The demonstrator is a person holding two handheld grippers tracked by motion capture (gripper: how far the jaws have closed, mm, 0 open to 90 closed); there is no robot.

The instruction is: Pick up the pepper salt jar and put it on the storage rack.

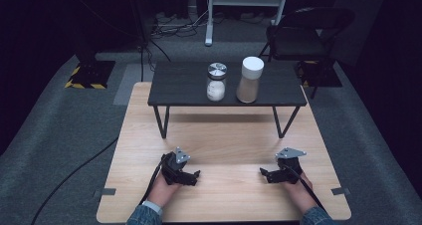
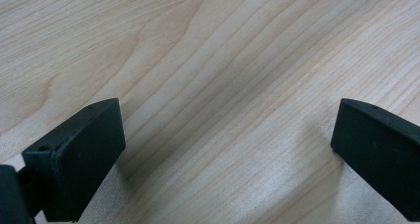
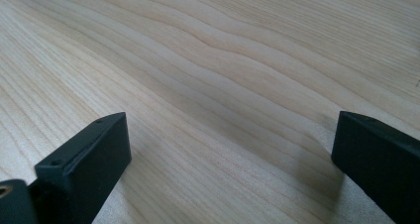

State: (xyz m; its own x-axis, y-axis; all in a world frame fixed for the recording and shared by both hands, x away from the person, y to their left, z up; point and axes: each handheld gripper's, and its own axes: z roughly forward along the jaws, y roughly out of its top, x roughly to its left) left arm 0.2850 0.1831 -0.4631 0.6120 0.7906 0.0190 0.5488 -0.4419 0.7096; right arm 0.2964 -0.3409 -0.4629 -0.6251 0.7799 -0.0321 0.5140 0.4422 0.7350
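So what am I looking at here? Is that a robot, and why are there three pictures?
No robot: a person holds a two-jaw tool in each hand, the left gripper and the right gripper. The high view looks down on a wooden table. The other two come from cameras on the grippers, looking along their black jaws at the wood. Both stand open and hold nothing. On a small black shelf farther back stand a glass jar with a metal lid and a white-lidded canister.
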